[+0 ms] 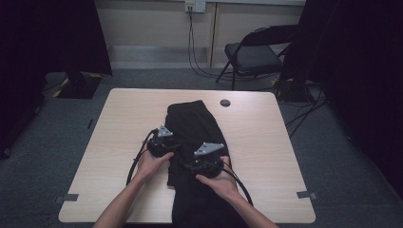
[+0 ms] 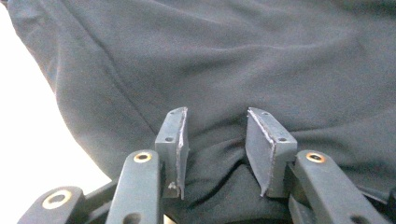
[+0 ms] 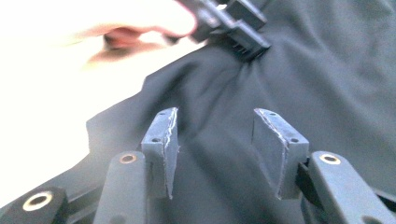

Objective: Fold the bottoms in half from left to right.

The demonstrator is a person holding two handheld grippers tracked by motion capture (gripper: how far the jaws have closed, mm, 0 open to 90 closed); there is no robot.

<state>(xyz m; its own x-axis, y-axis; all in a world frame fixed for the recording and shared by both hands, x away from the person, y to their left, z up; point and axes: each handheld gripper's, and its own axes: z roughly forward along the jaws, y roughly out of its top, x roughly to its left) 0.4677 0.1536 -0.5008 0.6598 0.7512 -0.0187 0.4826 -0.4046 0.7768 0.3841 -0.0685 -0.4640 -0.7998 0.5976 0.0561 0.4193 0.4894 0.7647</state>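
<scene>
Nearest you: your forearms come in from the bottom edge of the high view, both hands over the black garment on the table.

Right gripper: sits on the near half of the garment, right of its middle. In the right gripper view its jaws stand apart, released, with the cloth lying flat below and between the pads. Nothing pinched, no fold raised between them (the fabric there is just smooth, slightly rippled).

Left gripper: a bit farther out, at the garment's left edge, where cloth meets bare tabletop. In the left gripper view the jaws are also apart, and a low ridge of cloth bunches up in the gap between the pads. The pads flank that ridge but don't visibly press on it, so call it released, not grasping. The right gripper view also catches this gripper ahead, tips down on the fabric, your hand behind it.

The two grippers are near each other, not touching.

Farther out: the garment runs lengthwise from the near table edge (it hangs over there) up toward the far side, narrowing. A small dark round disc sits just beyond its far right corner, apart from it. Past the table, a folding chair and cables along the wall.
</scene>
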